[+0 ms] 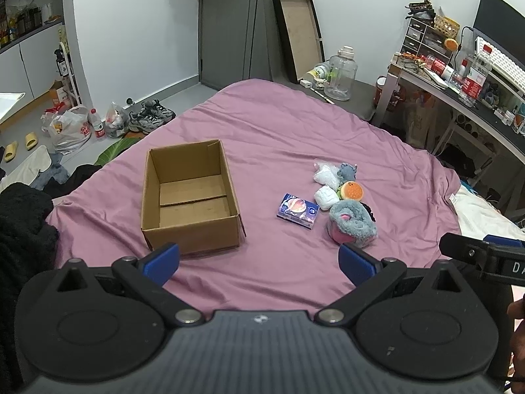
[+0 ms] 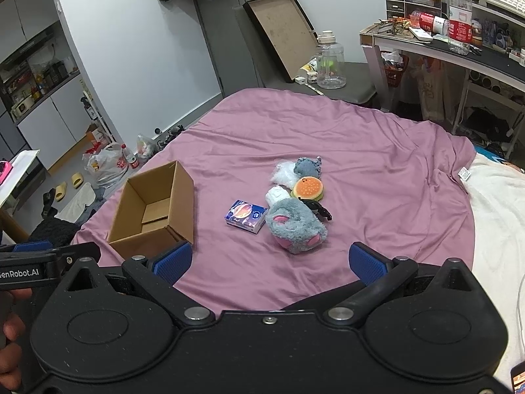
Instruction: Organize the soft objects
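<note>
Here, left wrist view: the left claw (image 1: 259,264) is spread wide and holds nothing, above the pink bedspread (image 1: 279,124). An empty cardboard box (image 1: 190,197) stands ahead; the soft toys, among them a grey plush slipper (image 1: 352,225), and a tissue pack (image 1: 298,210) lie clustered to its right. Right wrist view: the right claw (image 2: 269,262) is likewise wide open and empty, just short of the slipper (image 2: 295,229); the box (image 2: 154,210) sits left.

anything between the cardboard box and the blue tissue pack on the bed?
Nothing: only bare, wrinkled purple bedsheet separates the open brown cardboard box from the small blue tissue pack. Both wrist views show that clear gap.
</note>
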{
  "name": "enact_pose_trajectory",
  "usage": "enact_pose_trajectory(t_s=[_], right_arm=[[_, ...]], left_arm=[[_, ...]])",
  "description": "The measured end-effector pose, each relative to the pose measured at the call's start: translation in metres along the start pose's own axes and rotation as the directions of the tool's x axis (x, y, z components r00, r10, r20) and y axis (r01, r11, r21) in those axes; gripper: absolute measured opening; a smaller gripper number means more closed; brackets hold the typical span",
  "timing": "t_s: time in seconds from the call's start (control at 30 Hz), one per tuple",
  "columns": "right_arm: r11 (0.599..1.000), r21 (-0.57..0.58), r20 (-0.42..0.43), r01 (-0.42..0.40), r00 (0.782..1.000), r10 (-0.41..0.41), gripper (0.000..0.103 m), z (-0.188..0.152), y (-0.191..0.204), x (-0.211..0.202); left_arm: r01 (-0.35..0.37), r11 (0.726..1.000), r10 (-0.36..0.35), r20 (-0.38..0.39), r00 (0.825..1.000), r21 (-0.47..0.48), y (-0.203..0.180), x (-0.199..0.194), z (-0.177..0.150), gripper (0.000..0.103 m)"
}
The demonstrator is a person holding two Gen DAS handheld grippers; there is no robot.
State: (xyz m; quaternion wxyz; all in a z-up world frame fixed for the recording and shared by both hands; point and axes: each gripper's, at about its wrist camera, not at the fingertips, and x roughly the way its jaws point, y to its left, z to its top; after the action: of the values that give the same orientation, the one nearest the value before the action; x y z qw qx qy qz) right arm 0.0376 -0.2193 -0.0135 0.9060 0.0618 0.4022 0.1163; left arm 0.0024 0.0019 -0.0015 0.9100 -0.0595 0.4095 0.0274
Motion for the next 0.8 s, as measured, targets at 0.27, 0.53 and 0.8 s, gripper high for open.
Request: enact_pose_trajectory(t_s=[0.27,0.53,0.8], right_arm=[[1.0,0.001,0.0,-0.004,1.0,0.004,0.103,0.0004,-0.0008,0.0004],[1.0,0.0,-0.001,-0.002,1.0,0.002,0.103,0.0003,-0.0002,0.0007],[1.0,0.0,0.0,-0.005,1.0,0.005,0.103,0.0018,0.0001,0.0012]], left_arm=[[-0.003,1.0,0.003,-0.001,1.0,-0.002,0.0002,0.0017,-0.0013,0.102],[-0.003,1.0,0.003,-0.001,1.0,-0.004,0.0024,0.0018,-0.0024,0.102],[-0.003,1.0,0.003,0.003,1.0,-0.004,0.0041,0.0005,-0.0024,0.102]])
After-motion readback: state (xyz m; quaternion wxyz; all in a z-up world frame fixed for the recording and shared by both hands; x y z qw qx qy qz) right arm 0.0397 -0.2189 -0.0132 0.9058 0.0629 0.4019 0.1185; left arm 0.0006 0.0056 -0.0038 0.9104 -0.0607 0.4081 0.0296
